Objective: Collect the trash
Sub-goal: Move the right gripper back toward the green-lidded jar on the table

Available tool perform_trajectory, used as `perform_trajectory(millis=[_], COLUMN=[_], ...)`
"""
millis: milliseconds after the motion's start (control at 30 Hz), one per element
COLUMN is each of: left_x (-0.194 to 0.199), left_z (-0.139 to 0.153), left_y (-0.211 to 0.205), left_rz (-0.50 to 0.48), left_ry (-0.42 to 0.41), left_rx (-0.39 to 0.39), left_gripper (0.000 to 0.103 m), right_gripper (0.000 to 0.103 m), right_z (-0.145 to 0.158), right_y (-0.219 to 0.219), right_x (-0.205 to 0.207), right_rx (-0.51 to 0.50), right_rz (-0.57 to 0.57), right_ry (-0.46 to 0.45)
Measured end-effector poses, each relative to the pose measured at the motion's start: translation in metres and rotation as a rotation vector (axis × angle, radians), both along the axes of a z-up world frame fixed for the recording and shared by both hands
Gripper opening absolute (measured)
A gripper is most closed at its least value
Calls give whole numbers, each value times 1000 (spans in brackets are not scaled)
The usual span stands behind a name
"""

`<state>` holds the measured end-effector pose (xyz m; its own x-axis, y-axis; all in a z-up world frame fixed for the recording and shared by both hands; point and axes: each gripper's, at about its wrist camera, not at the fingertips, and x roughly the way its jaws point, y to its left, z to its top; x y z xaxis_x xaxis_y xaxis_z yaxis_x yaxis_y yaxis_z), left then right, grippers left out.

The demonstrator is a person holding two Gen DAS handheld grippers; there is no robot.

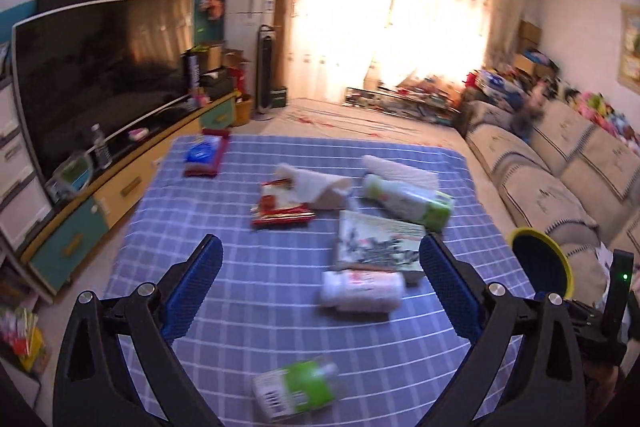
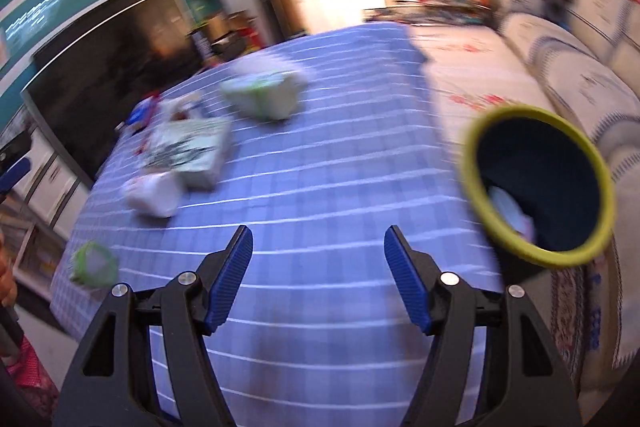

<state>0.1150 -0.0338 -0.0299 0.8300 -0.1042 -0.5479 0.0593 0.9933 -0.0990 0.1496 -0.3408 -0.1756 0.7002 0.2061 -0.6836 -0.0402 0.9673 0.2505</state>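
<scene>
Blue tablecloth, bin beside edge

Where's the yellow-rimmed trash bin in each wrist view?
Left wrist: the trash bin sits at the right edge, beside the sofa, past the table's right side.
Right wrist: the bin fills the right side, mouth facing the camera.
Shared landmark: blue checked tablecloth.

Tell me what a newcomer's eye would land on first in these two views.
First, the blue checked tablecloth strewn with litter: a red snack wrapper at the centre, a green and white pack to its right, a small white bottle nearer. Next, the dark bin with a yellow-green rim off the table's right edge, something pale already inside. Both the left gripper and right gripper hang open and empty over the cloth.
</scene>
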Motion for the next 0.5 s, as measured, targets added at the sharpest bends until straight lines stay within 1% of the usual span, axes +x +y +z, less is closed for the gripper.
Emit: perform_trajectory(millis=[100, 267, 400, 500], left_x=[-7, -14, -17, -25], left_z=[-10, -21, -24, -18], left_y=[33, 66, 84, 101], left_rz=[46, 95, 140, 193], left_ry=[14, 25, 24, -8], left_rx=[-12, -27, -29, -14], left_gripper=[97, 97, 97, 97], right_gripper=[65, 65, 65, 70], right_z=[5, 9, 15, 22], right_y=[46, 105, 149, 179], right_x=[12, 30, 19, 3], right_rx=[-21, -20, -12, -20], right_rz=[98, 213, 341, 426], right_ry=[-14, -4, 0, -15])
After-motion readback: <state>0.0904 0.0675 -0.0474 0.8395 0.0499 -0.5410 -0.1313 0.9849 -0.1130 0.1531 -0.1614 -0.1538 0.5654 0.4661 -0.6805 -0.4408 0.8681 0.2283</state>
